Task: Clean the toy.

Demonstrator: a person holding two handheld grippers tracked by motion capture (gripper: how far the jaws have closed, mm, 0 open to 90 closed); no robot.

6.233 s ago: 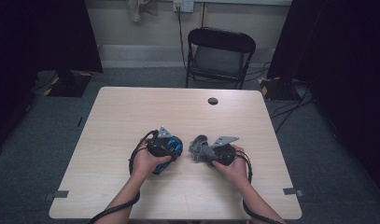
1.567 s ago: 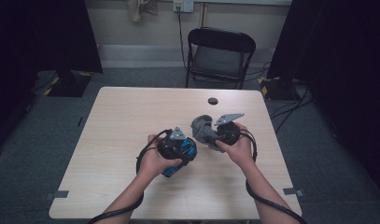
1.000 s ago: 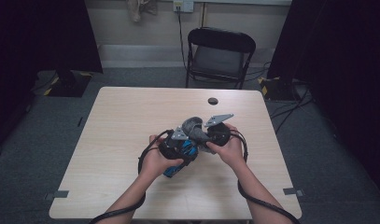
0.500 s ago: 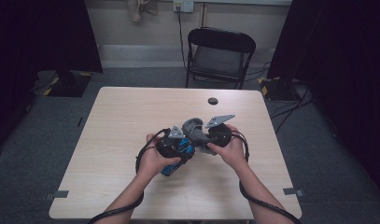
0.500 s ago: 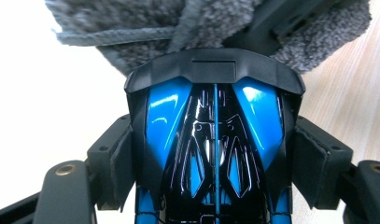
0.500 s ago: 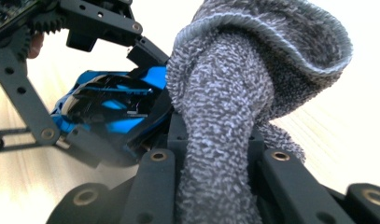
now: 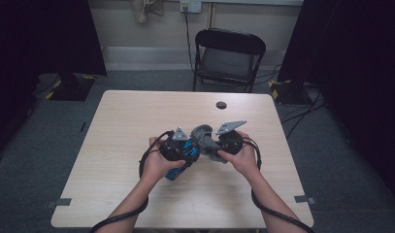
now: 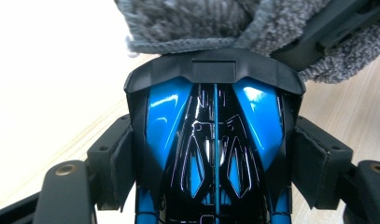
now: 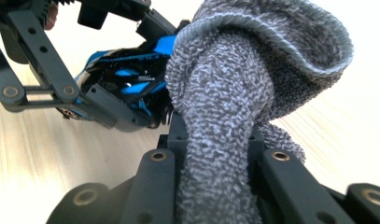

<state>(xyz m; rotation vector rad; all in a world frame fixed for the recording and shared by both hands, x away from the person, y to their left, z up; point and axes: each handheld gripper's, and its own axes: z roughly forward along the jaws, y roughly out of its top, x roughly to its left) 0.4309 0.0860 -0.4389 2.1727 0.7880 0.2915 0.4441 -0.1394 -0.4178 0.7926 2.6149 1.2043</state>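
Blue-and-black toy car (image 8: 214, 154) sits between the jaws of our left gripper (image 7: 181, 148), just near of the table's middle and lifted a little off the wood. In the left gripper view we see its glossy body wedged between the two pads (image 8: 120, 165), which press on its flanks, so the jaws stand fairly wide but are clamped on the car. Its black end points toward the grey cloth (image 9: 234, 93) and looks to touch the cloth's edge.

We hold that cloth in our right gripper (image 7: 219, 145), just right of the left one. In the right gripper view the jaws are pinched nearly together on a thick fold of the fuzzy grey fabric, which rises from between them and curls over in a loop at the top. The toy car and the left gripper's linkage lie just left of the cloth there.

On the light wooden table (image 7: 137, 116), a small dark round object (image 7: 221, 105) lies near the far edge, well apart from both hands. A black folding chair (image 7: 228, 58) stands beyond the table.
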